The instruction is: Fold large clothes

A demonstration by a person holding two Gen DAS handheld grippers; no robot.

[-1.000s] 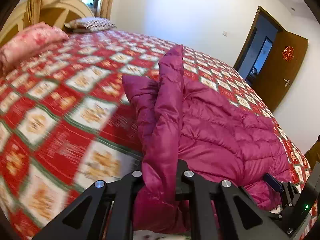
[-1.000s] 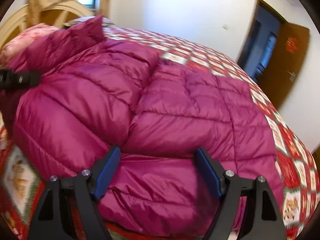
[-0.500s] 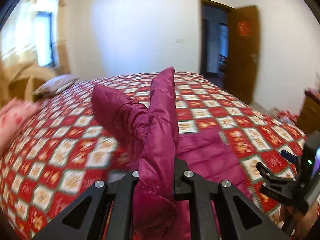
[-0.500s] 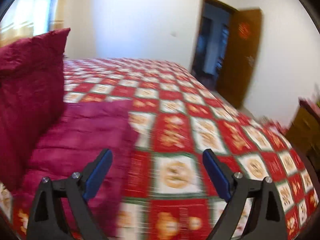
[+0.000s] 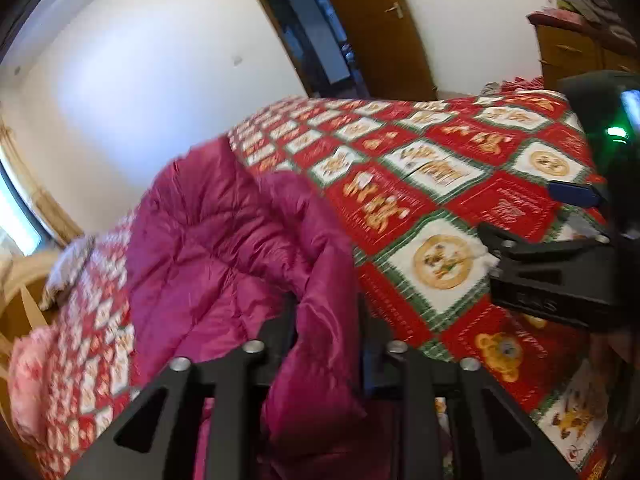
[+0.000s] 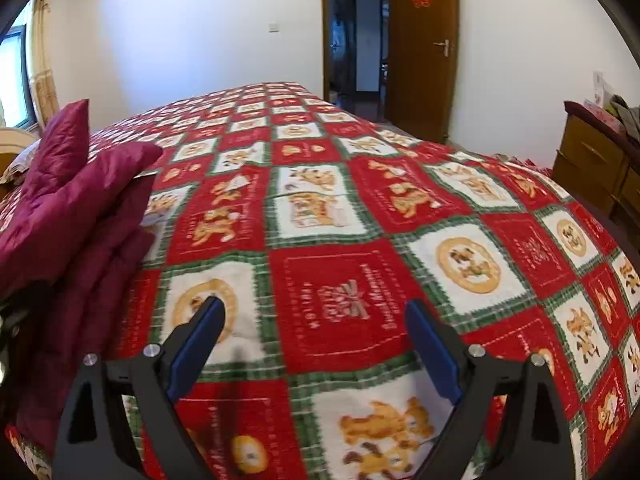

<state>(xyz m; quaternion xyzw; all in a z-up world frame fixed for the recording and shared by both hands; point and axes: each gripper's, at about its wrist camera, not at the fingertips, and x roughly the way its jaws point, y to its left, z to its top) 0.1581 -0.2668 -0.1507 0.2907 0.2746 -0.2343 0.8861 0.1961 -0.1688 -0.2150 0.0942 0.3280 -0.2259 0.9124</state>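
A magenta quilted down jacket (image 5: 208,248) lies on the red, white and green patterned bedspread (image 5: 440,184). My left gripper (image 5: 326,320) is shut on a fold of the jacket's edge, and the cloth bunches up between the jaws. In the right wrist view the jacket (image 6: 76,216) lies at the far left of the bed. My right gripper (image 6: 316,320) is open and empty, hovering over bare bedspread (image 6: 340,240) to the right of the jacket. It also shows in the left wrist view (image 5: 568,216) at the right edge.
A pink pillow (image 5: 32,380) and a wooden headboard (image 5: 16,292) are at the left. An open wooden door (image 6: 424,48) and dark doorway stand beyond the bed. A wooden dresser (image 6: 600,164) stands at the right.
My right gripper has left the jacket and swung right over bare bedspread, still open. My left gripper has kept its grip and turned, carrying the jacket's edge with it.
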